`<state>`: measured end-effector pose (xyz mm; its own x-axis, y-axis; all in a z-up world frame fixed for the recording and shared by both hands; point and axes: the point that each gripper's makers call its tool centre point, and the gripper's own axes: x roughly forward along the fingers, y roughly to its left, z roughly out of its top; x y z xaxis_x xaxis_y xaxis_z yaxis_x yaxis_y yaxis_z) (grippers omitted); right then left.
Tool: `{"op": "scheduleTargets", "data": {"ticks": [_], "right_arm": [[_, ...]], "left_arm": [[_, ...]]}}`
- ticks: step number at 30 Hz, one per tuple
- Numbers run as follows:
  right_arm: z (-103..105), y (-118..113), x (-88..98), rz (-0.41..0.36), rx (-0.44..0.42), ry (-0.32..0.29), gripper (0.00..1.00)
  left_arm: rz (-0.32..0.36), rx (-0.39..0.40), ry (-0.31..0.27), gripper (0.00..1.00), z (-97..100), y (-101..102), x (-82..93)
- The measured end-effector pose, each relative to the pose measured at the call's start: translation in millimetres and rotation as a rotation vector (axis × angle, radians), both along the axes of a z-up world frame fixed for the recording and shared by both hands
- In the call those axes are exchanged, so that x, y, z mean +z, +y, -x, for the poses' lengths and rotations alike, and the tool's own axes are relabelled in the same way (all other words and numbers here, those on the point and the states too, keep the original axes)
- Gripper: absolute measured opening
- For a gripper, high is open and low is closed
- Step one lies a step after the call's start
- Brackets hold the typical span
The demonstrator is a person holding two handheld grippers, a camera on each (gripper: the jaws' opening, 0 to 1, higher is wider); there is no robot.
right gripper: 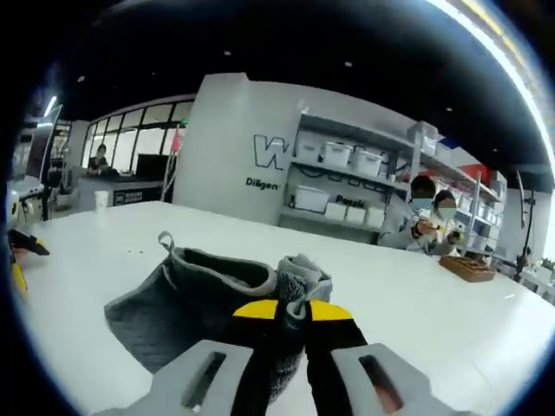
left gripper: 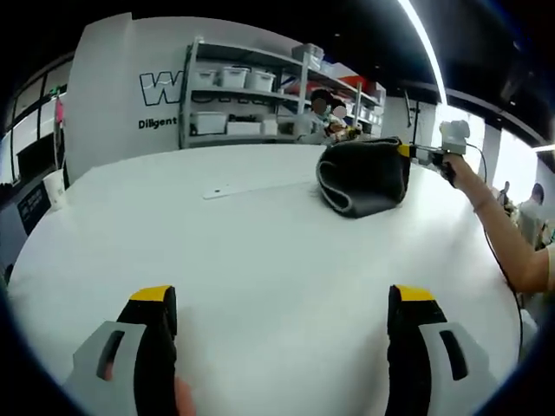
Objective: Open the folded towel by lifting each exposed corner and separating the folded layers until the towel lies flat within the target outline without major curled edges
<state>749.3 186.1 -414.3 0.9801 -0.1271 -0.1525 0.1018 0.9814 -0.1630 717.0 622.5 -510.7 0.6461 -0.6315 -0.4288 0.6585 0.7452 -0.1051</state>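
Over the near edge of the white round table (left gripper: 260, 260), the left gripper (left gripper: 282, 316) hovers with its yellow-tipped jaws spread wide and nothing between them. Across the table from it, on the far right, the dark grey folded towel (left gripper: 364, 178) sits bunched and lifted at one edge, the right gripper (left gripper: 425, 154) at its right side in a person's outstretched hand (left gripper: 458, 167). The right gripper view adds the close detail: the right gripper (right gripper: 292, 310) has its jaws pinched together on the towel's (right gripper: 199, 299) raised corner. White storage shelves (right gripper: 347, 186) stand behind.
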Motion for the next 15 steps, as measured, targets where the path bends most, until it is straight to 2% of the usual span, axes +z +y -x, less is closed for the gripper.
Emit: {"op": "scheduleTargets", "data": {"ticks": [9,15], "right_arm": [[10,-22,-15.1,-0.031,-0.077,0.017,0.05],[17,-43,-34.1,-0.057,-0.151,0.050,0.05]], "left_arm": [[-0.003,0.001,-0.002,1.00,-1.0,1,0.4],[-0.016,-0.005,-0.003,1.00,-0.1,-1,-0.8]]}}
